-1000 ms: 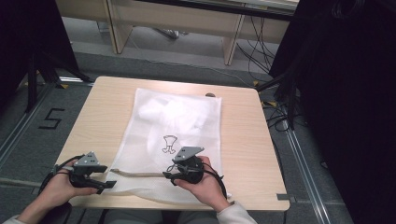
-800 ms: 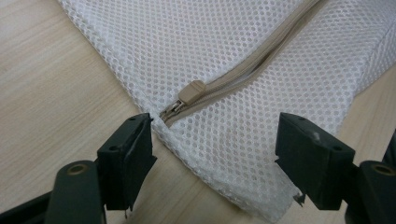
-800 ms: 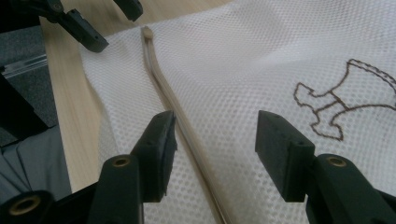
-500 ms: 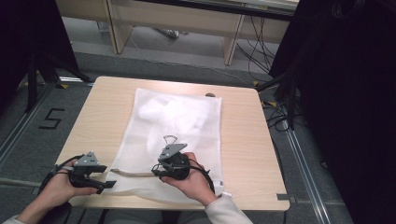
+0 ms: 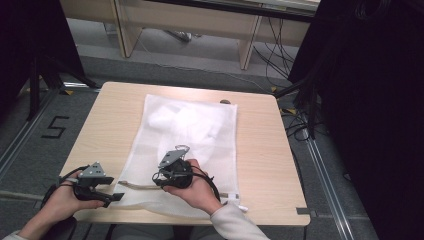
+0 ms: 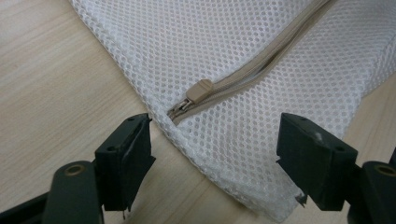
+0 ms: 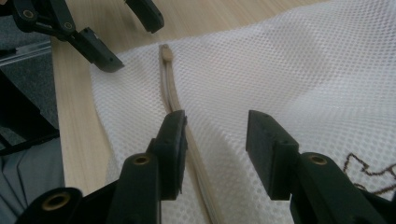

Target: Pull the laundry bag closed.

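Hands sit at the near edge of the table [image 5: 260, 150]. Left gripper [image 5: 102, 189] rests at the near left corner, jaws wide, nothing between the pads, unmoved since the earlier pictures. Right gripper [image 5: 167, 170] has slid left along the bag's near edge over the last second, and its jaws have just been closing from wide to about half; they stand apart over the mesh, gripping nothing yet. My reading: it is lining up on the zip, with the left gripper waiting by the slider end. Mesh bag [image 5: 192, 145] lies flat mid-table, reaching from the near edge toward the far one, with something white bunched inside its far half. Left gripper view gives what the high view blurs: the tan slider [image 6: 198, 90] just beyond the jaws, zip [image 6: 275, 46] running away from it. Right gripper view shows the zip [image 7: 173, 100] passing beside its left jaw, slider [image 7: 165, 52] farther off near the left gripper [image 7: 126, 28], and dark stitching [image 7: 366, 175] on the mesh at the right.
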Tool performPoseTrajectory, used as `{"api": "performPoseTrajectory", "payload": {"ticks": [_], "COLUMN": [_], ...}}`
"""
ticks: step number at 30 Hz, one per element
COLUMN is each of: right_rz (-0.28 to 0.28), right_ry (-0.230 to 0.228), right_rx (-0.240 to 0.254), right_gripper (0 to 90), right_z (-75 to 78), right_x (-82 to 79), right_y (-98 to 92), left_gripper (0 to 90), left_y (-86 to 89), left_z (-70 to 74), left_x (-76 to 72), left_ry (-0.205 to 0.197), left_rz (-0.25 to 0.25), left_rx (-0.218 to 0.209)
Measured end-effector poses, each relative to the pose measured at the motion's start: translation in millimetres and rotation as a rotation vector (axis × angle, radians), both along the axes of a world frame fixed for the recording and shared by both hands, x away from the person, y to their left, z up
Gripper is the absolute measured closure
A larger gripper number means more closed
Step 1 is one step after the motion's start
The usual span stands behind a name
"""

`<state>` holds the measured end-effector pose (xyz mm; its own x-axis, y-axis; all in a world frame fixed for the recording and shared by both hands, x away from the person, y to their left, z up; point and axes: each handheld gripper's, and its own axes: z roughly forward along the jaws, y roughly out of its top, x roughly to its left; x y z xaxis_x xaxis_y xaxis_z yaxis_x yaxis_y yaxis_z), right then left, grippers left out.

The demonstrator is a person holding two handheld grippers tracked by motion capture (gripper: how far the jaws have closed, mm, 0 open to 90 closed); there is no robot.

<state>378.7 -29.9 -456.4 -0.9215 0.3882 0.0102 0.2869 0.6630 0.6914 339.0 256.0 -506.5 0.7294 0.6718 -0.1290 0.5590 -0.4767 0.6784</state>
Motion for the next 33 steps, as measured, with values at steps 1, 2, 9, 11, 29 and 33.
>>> {"api": "performPoseTrajectory", "payload": {"ticks": [1, 2, 9, 11, 29, 33], "right_rz": [0.0, -0.001, 0.019, 0.038, 0.079, 0.082], "right_ry": [0.0, 0.012, 0.018, 0.023, 0.084, 0.094], "right_rx": [0.0, -0.001, 0.002, -0.013, -0.027, -0.038], "right_gripper": [58.7, 59.0, 61.2, 62.9, 68.5, 70.0], "right_z": [0.0, 0.6, -0.5, -0.5, -12.0, -14.8], "right_x": [0.0, 0.7, 2.6, 3.9, 10.6, 12.0], "right_y": [0.0, 4.1, 18.2, 25.2, 70.8, 78.1], "left_gripper": [25.8, 25.8, 25.9, 26.1, 26.5, 26.5], "left_y": [0.0, -0.4, 0.7, -0.3, -0.5, -0.1], "left_z": [0.0, -1.0, -0.8, -1.3, -1.3, -1.4], "left_x": [0.0, 0.1, 1.1, 0.5, 0.2, 0.3], "left_ry": [0.0, 0.006, -0.001, 0.001, 0.007, 0.017], "left_rz": [0.0, 0.01, -0.001, 0.008, 0.01, 0.001], "left_rx": [0.0, -0.005, -0.002, -0.027, -0.028, -0.007]}}
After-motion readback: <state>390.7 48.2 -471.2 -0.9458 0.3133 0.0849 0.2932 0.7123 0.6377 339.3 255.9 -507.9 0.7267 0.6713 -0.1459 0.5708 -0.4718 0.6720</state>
